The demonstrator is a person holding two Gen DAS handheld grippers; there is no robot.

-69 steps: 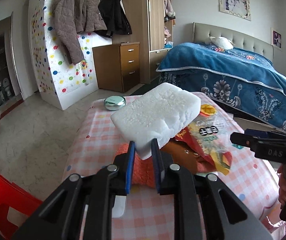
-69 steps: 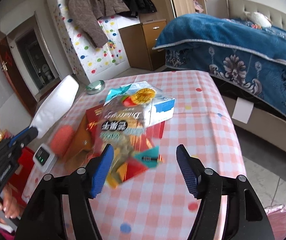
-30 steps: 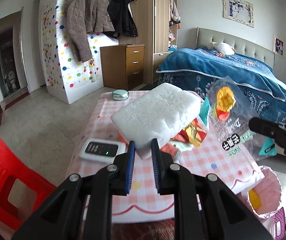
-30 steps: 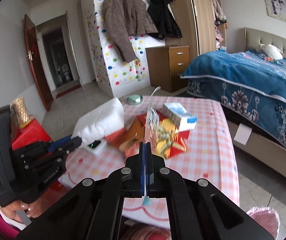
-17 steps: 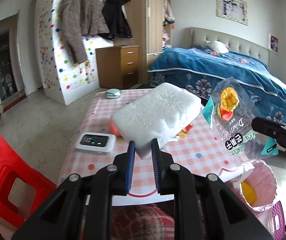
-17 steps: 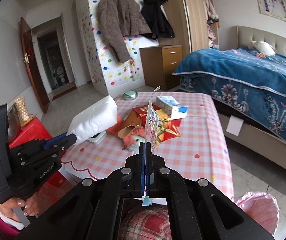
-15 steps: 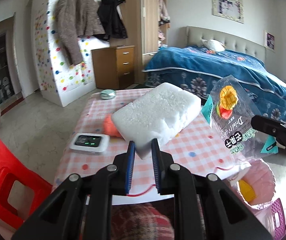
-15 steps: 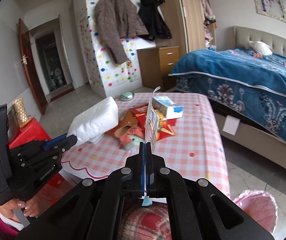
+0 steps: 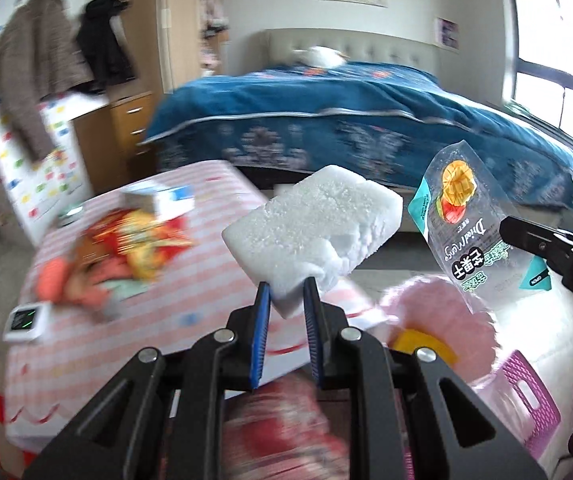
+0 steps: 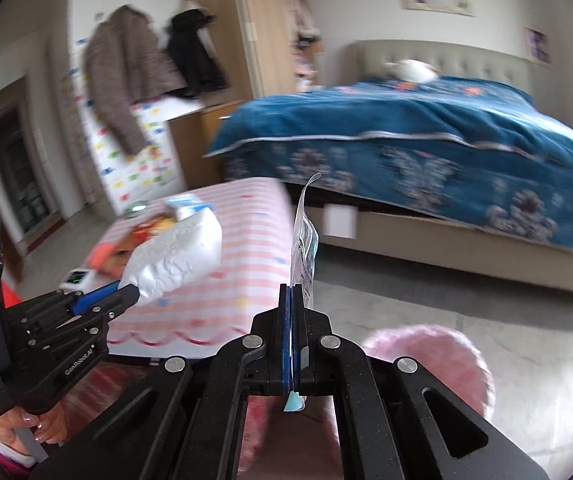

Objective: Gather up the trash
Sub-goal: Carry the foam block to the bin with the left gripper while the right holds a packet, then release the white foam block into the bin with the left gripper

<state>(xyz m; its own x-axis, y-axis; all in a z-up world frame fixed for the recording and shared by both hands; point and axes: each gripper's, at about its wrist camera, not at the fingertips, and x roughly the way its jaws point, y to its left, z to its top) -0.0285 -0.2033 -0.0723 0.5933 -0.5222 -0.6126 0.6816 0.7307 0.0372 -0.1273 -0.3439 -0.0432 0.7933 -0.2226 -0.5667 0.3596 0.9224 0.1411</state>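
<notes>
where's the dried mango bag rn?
Clamped in the right gripper, off the table. In the left wrist view the dried mango bag hangs at right, beside the white foam block and above the pink-lined trash bin.

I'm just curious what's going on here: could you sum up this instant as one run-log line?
left gripper: shut on white foam block | right gripper: shut on dried mango wrapper | pink-lined trash bin: below, nothing dropped yet | table: trash remains
</notes>
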